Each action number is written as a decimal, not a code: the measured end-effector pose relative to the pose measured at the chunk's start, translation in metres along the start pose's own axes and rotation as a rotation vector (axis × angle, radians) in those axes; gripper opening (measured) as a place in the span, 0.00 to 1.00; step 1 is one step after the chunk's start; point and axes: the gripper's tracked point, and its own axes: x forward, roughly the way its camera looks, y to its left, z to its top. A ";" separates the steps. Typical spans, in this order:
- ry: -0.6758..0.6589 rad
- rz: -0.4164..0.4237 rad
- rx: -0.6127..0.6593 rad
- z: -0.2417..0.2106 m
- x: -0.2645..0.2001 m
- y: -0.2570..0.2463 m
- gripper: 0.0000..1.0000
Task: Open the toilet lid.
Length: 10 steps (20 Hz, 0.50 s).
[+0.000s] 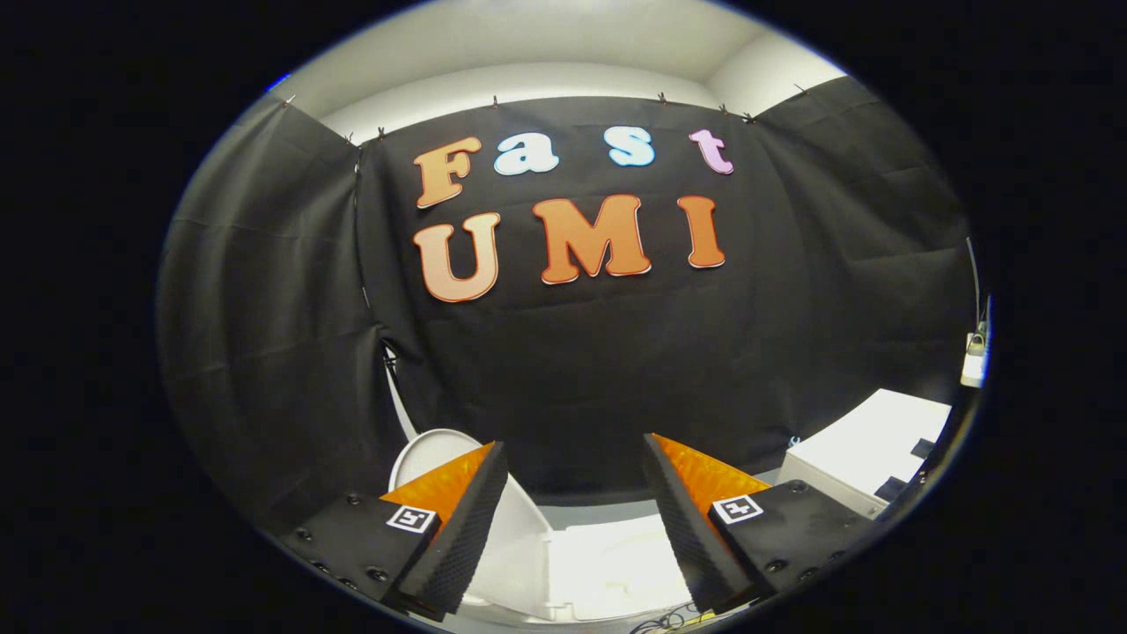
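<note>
Toilet lid (431,453), white and rounded, standing up behind and just beyond the left finger, partly hidden by that finger. Lid apparently raised rather than lying flat, its upper curve set against the black cloth wall (616,370). White toilet body (607,563) low down between the fingers, brightly lit, details washed out; inside of the bowl not possible to make out. White box-like cabinet (867,449) beyond the right finger, off to the right, with small dark patches on top. Gripper (574,458) held level, pointing forward at the wall, raised above the toilet. Fingers (471,519) spread wide, holding nothing, touching nothing. Some cables (669,623) low between the fingers.
</note>
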 end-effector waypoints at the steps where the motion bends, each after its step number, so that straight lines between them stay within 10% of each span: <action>1: -0.008 -0.009 -0.005 0.003 -0.002 -0.009 0.98; 10: -0.034 -0.060 -0.027 0.012 -0.013 -0.062 0.98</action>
